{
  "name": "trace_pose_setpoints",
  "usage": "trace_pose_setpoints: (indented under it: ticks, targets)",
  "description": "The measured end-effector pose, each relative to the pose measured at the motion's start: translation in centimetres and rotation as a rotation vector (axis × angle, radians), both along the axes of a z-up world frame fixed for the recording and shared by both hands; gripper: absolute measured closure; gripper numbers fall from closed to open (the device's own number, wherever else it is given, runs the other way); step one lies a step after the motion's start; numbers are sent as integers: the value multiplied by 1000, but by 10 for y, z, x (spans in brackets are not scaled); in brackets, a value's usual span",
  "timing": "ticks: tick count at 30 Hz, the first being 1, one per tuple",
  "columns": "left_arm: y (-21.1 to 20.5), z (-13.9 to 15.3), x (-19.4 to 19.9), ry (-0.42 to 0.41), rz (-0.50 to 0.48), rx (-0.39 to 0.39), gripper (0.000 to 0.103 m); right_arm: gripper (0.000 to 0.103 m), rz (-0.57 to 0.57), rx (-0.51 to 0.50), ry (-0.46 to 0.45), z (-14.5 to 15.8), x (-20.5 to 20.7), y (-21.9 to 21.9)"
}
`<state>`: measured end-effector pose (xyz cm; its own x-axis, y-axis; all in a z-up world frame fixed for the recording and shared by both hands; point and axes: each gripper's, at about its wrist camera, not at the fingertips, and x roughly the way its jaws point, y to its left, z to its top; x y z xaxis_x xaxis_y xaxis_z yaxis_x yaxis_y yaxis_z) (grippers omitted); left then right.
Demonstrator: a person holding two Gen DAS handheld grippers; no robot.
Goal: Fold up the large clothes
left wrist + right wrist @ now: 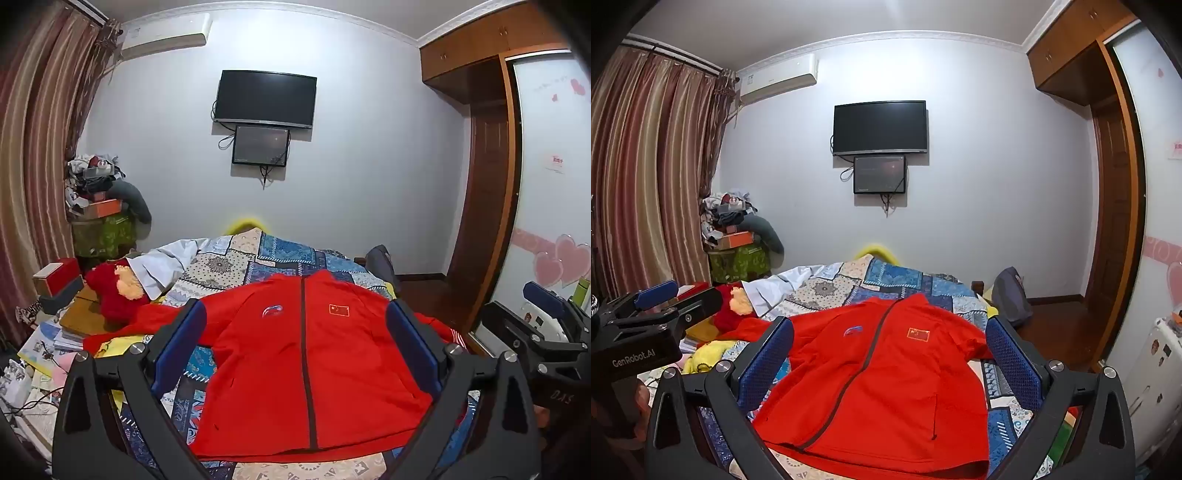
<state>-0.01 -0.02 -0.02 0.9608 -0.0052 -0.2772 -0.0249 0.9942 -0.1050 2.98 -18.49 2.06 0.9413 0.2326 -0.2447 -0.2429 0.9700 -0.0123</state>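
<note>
Currently a red zip-up jacket [295, 362] lies face up and spread flat on the patchwork quilt [258, 254] of a bed, zipper closed, a flag patch [338, 310] on one breast. Both sleeves extend outward. The left gripper [295, 347] hovers above the jacket, jaws wide apart, holding nothing. The right gripper [890, 365] likewise hovers over it, jaws wide apart and empty. A red plush toy [118, 291] sits beside the quilt. On the far wall hang 2 dark screens [265, 99].

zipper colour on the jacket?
Dark grey, down the red zip-up jacket's front; clearest in the left wrist view.
</note>
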Motion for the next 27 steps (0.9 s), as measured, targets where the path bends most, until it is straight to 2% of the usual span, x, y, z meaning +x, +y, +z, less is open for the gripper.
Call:
trace_pose_setpoints:
  ticks: [27]
  targets:
    - [4, -8, 4, -1, 14, 3, 5, 0, 2, 10, 14, -3, 4, 4]
